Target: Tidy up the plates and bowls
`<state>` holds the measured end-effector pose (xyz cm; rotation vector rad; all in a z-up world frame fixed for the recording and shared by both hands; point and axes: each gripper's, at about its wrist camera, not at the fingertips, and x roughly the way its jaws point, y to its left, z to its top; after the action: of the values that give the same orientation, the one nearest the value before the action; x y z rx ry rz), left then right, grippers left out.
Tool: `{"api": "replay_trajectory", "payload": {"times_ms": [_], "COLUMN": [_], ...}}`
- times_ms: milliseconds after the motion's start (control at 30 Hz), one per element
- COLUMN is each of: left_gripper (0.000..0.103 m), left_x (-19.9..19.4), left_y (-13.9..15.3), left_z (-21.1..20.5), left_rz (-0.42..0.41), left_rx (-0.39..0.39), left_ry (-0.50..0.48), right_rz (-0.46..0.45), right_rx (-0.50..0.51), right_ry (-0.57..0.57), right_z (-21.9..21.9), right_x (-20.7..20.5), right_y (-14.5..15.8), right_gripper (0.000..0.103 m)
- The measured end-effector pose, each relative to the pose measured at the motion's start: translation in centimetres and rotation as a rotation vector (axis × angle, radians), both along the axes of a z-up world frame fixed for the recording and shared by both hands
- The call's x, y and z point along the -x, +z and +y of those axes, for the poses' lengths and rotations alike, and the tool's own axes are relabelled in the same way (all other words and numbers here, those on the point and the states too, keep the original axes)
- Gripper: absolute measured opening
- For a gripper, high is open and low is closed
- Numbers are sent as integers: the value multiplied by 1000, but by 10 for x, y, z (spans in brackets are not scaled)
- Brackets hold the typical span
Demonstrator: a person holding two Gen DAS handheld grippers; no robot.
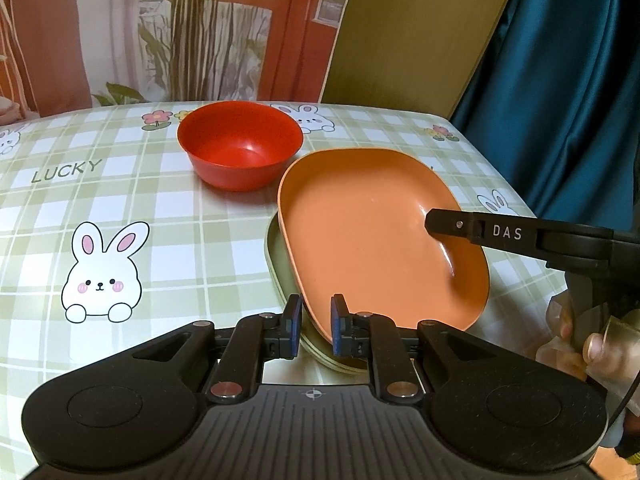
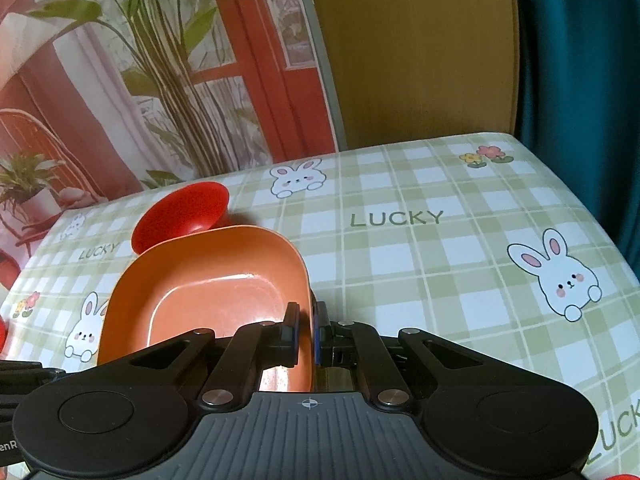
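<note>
Table: checked green-and-white plastic cloth [image 1: 168, 216] with rabbit prints and the word LUCKY; carries every dish.
Orange plate: deep, rounded-rectangular orange plastic plate [image 1: 360, 224], tilted, near right edge lifted, far left edge low over the plate beneath; long axis running from the near fingers away toward the far right corner of the table.
Green plate: pale green plate [image 1: 276, 276] of matching shape, flat on the cloth directly under the orange plate; only a sliver of rim on show.
Red bowl: round red plastic bowl [image 1: 240, 148], upright, just beyond the orange plate's far left corner; touching or merely close, not clear.
Right gripper [image 2: 306, 330]: pads pinching the orange plate's right-hand wall, one inside, one outside.
Left gripper [image 1: 314, 326]: fingers set a little apart astride the near rims of the stacked plates; no clear squeeze on either, so read as not gripping.
Key relation: orange plate hinged above the green one and offset toward the far side; probably next, lowering it square into the green plate, right hand steering, left hand nearer the stack's front edge.
Hidden: most of the green plate; bowl half covered in the right wrist view; person's fingers [image 1: 596, 344] cut off at the frame edge.
</note>
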<state>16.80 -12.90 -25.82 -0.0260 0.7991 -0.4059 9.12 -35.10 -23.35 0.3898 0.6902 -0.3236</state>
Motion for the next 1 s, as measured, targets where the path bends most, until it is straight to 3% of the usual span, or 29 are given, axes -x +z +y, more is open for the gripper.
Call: {"api": "replay_trajectory", "payload": {"times_ms": [1000], "left_gripper": [18], "left_x": [-2], "left_y": [-7], "left_z": [6], "left_rz": [37], "left_rx": [36], "left_ry": [42], "right_rz": [23], "right_rx": [64], "right_ry": [7], "right_z": [4], "right_x": [-2], "right_y": [-2], "right_gripper": [2]}}
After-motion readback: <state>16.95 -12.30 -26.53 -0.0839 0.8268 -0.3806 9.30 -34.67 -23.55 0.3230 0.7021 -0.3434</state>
